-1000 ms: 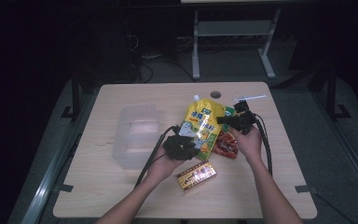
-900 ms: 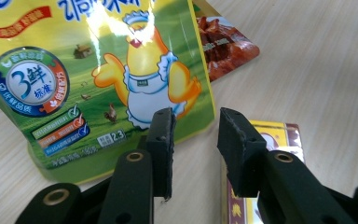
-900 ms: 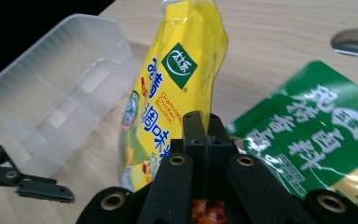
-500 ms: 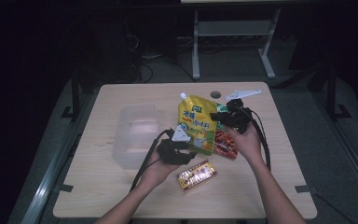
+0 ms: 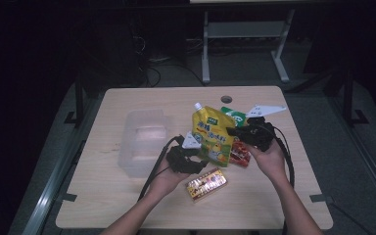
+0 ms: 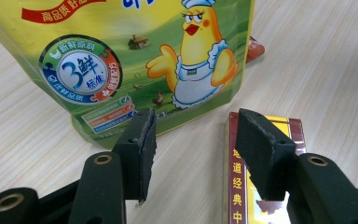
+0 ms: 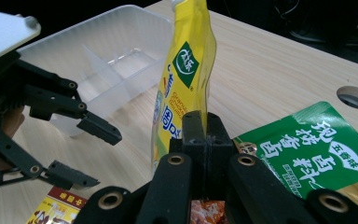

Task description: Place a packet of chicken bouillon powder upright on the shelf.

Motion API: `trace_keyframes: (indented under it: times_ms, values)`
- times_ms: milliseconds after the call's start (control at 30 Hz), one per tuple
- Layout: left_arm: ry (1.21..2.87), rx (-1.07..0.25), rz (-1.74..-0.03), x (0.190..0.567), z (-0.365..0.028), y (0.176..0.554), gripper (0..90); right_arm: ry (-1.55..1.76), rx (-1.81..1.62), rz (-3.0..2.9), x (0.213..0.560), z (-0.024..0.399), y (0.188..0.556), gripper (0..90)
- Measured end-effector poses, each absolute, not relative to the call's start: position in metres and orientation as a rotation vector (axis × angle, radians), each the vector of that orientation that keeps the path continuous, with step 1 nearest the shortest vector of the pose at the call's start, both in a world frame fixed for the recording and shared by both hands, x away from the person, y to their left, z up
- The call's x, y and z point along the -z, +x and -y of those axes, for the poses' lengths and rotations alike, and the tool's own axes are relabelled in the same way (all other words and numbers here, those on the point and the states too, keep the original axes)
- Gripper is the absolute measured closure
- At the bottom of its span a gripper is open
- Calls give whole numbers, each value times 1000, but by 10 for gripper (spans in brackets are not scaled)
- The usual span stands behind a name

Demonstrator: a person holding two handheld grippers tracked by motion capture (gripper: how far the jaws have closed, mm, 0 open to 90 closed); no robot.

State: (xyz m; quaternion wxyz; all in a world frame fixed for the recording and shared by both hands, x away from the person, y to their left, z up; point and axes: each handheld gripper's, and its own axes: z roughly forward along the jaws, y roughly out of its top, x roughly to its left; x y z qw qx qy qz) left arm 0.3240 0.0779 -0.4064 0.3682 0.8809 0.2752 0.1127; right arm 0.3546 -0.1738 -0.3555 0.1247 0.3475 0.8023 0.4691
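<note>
A yellow spouted pouch with a cartoon chicken stands upright near the table's middle. My right gripper is shut on the pouch's edge and holds it up. My left gripper is open just in front of the pouch's lower corner, with its fingertips apart and nothing between them. In the right gripper view that left gripper shows open at the left. A red and yellow packet lies flat beneath the left gripper.
A clear plastic divided bin sits left of the pouch. A green packet and a red snack packet lie under the right hand. A round cable hole is at the table's far side.
The pouch has been lifted from lying tilted on the table to standing upright, held by the right gripper. The left gripper has drawn slightly back toward the person.
</note>
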Motion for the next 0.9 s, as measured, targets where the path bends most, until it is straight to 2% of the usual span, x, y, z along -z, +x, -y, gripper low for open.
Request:
trace_keyframes:
  times_ms: [300,467,600,667,700,733,800,900]
  values:
    - [2262,-290,-732,409,-73,327,479,989,-1403,-2351,359,177,346,850]
    - [2270,-295,-724,410,-70,328,479,971,-1435,-2409,362,174,348,731]
    - [2272,-290,-721,411,-68,328,479,977,-1395,-2462,369,160,353,680]
    - [2274,-290,-717,411,-68,327,479,982,-1376,-2462,370,158,354,689]
    - [2278,-292,-710,410,-69,327,478,994,-1344,-2451,372,155,355,777]
    - [2277,-286,-712,409,-69,326,478,994,-1344,-2451,372,155,355,777]
    - [2270,-286,-706,408,-70,324,474,1023,-1336,-2450,371,155,356,853]
    - [2264,-285,-697,406,-72,321,463,1047,-1332,-2459,370,155,359,888]
